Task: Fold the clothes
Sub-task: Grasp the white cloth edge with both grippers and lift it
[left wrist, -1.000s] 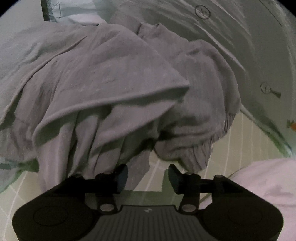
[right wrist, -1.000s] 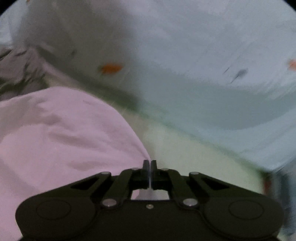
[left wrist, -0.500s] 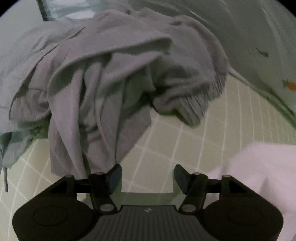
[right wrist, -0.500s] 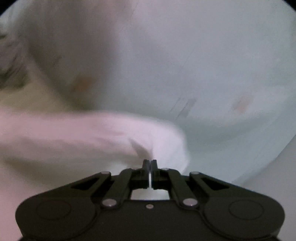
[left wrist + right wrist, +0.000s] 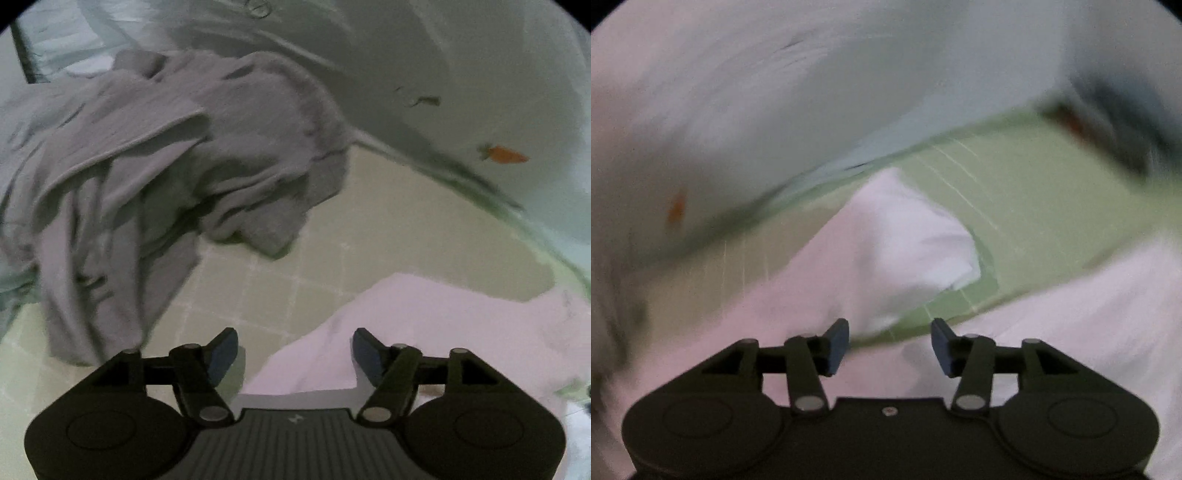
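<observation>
The left tongs (image 5: 291, 350) stand wide apart with nothing between them, hanging over a pale green sheet (image 5: 388, 221) printed with a grid of thin white lines. Ahead and to their left lies a crumpled grey garment (image 5: 166, 158) — bunched in heavy folds, one flap draped over the rest, its lower edge trailing down toward the left finger. Just ahead and to the right of the tongs sits a pale pink garment (image 5: 424, 325), its near edge reaching in between the two fingers at the bottom of the view. Behind both, a whitish cloth (image 5: 461, 74) with a small orange carrot print (image 5: 504, 155) rises along the far edge of the sheet.

The right tongs (image 5: 888, 345) are likewise wide, gripping nothing. The right wrist view is blurred. The pink garment (image 5: 905, 243) spreads below and ahead of them, one rounded corner standing up over the green sheet (image 5: 1052, 206), with more pale fabric running across the lower right. The whitish cloth (image 5: 812, 92) fills the upper part of this view; whether the garment touches either finger cannot be told.
</observation>
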`<control>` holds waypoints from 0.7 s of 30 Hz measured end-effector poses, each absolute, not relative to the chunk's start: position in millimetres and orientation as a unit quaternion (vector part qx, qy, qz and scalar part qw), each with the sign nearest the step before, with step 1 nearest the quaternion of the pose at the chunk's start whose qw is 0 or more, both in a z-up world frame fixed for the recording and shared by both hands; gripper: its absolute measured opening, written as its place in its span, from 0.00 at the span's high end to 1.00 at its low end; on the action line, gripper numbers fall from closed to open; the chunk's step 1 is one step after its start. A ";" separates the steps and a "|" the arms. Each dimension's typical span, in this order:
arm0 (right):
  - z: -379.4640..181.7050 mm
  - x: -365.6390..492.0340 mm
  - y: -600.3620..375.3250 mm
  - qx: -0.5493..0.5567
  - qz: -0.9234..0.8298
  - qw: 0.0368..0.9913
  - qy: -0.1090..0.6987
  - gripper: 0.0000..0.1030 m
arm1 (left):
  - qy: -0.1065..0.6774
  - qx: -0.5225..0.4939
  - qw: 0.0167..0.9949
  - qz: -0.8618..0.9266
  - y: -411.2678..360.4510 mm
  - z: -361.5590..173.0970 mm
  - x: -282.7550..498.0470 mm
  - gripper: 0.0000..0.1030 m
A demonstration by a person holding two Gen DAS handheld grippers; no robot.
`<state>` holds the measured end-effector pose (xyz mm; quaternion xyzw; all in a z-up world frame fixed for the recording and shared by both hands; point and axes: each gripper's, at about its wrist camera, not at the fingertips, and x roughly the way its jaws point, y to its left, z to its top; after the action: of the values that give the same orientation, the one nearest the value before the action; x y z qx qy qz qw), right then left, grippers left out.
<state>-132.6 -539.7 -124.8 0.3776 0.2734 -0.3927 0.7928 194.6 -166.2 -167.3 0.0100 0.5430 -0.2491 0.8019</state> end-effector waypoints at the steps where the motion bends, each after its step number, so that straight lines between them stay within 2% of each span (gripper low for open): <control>1: -132.0 -140.0 -551.6 0.427 -0.395 0.776 0.243 0.48 | 0.544 0.001 0.798 -0.258 -167.6 -164.8 193.9 0.26; 5: -163.0 -148.2 -573.7 0.542 -0.414 0.715 0.152 0.32 | 0.554 0.008 0.784 -0.281 -184.3 -172.5 188.1 0.19; 7: -174.7 -143.4 -582.9 0.567 -0.421 0.695 0.139 0.29 | 0.556 0.037 0.780 -0.286 -195.3 -176.2 179.1 0.19; 9: -182.9 -139.8 -589.4 0.584 -0.417 0.685 0.125 0.32 | 0.555 0.078 0.771 -0.304 -209.1 -183.1 165.5 0.17; 10: -186.0 -138.4 -592.0 0.591 -0.412 0.683 0.119 0.42 | 0.550 0.100 0.769 -0.310 -215.6 -186.4 157.8 0.17; 11: -187.3 -136.9 -594.1 0.594 -0.408 0.684 0.114 0.63 | 0.539 0.128 0.774 -0.306 -221.5 -189.1 149.4 0.17; 13: -178.6 -134.2 -596.0 0.579 -0.402 0.700 0.111 0.83 | 0.519 0.178 0.787 -0.281 -231.2 -193.6 137.7 0.32; 14: -169.1 -134.6 -595.9 0.561 -0.405 0.713 0.111 0.93 | 0.513 0.187 0.793 -0.272 -232.8 -193.5 134.8 0.47; 15: -158.8 -134.9 -595.3 0.542 -0.408 0.726 0.111 0.94 | 0.511 0.173 0.797 -0.270 -229.9 -190.2 135.1 0.58; 18: -111.5 -140.5 -580.8 0.462 -0.426 0.770 0.109 0.97 | 0.508 0.133 0.810 -0.262 -221.3 -180.1 135.9 0.72; 21: -61.2 -147.1 -569.8 0.380 -0.436 0.811 0.092 0.98 | 0.480 0.117 0.826 -0.270 -217.3 -160.3 125.0 0.76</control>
<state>-147.1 -569.8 -61.2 0.3798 0.0918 -0.4362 0.8106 125.0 -217.3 -160.3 0.1168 0.4803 -0.2702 0.8263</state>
